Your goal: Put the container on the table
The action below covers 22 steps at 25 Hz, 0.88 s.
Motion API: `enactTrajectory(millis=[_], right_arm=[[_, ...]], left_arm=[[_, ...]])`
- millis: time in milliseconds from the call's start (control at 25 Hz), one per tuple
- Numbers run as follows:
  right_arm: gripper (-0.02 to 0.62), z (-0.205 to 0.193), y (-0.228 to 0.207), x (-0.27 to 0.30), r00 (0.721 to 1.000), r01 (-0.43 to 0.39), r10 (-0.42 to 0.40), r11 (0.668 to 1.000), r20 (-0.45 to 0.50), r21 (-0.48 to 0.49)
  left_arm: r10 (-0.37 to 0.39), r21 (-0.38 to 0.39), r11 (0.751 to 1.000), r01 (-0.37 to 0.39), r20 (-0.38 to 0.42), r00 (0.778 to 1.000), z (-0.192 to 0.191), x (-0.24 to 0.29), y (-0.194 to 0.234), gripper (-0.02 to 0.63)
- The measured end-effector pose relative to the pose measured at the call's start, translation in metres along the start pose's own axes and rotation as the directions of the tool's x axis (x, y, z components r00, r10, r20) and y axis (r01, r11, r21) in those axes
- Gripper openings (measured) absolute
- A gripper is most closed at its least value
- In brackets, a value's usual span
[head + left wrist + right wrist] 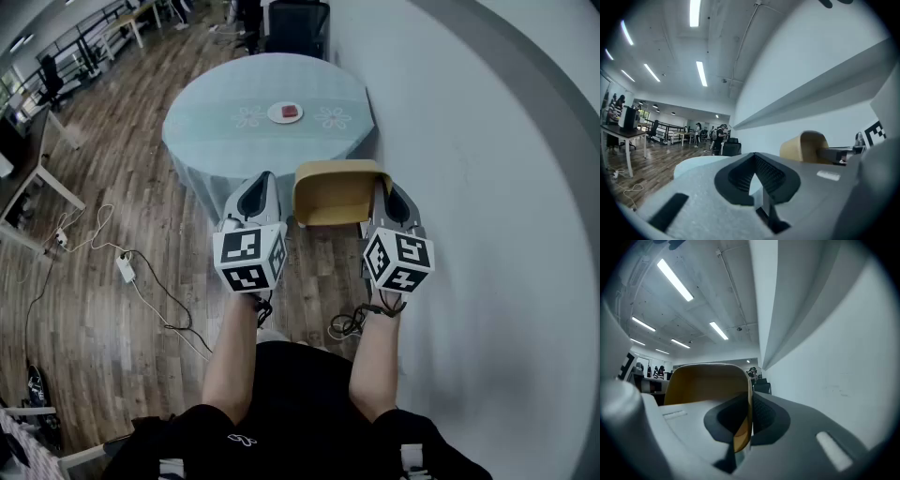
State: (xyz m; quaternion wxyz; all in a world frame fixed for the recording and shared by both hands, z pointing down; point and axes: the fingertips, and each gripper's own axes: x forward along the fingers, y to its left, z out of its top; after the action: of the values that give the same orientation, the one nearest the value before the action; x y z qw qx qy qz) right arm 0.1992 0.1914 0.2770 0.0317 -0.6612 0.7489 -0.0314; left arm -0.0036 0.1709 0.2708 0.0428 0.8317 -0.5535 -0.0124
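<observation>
Left of centre, the left hand-held gripper (pixel 262 180) is level, its jaws drawn together with nothing between them; it takes no part in the carry. Beside it, in mid-air, is the container (pixel 333 192), a tan, open-topped tub with rounded corners. It is off the tabletop, short of its near edge and above the floor. On the right, the right hand-held gripper (pixel 382 187) is also level, its jaws pinched tight on the tub's thin right-hand wall; its own view shows the wall standing edge-on between the pads.

The step in hand appears to be the carry toward the tabletop, with placement not yet begun. The next move probably calls for a forward reach until the tub is over the cloth, a level descent until its base rests there, then release. Because the hold is on one wall only, the tub may tilt.

The round tabletop (pixel 216 127) ahead wears a pale blue cloth with a light pattern and bears a small white plate (pixel 285 112) with something red on it. At left, a dark wooden floor (pixel 103 178) carries trailing cables (pixel 155 298); dark chairs (pixel 298 23) stand beyond the tabletop; a plain white wall (pixel 487 187) closes the right side.
</observation>
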Motion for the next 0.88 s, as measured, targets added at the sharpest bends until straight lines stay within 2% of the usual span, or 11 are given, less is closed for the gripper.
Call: enactTrajectory(millis=[360,880], right_arm=[[0.011,0.001,0.001,0.003,1.0,-0.024,0.024,1.0,0.001,0.001],[0.012,0.021,-0.024,-0.003,0.995,0.061,-0.065,0.997,0.071,0.053]], left_arm=[[0.005,0.001,1.0,-0.005,-0.008,1.0,-0.001,0.002,-0.001,0.002],[-0.018,-0.002,1.0,0.018,0.008,1.0,0.008,0.007,0.001,0.002]])
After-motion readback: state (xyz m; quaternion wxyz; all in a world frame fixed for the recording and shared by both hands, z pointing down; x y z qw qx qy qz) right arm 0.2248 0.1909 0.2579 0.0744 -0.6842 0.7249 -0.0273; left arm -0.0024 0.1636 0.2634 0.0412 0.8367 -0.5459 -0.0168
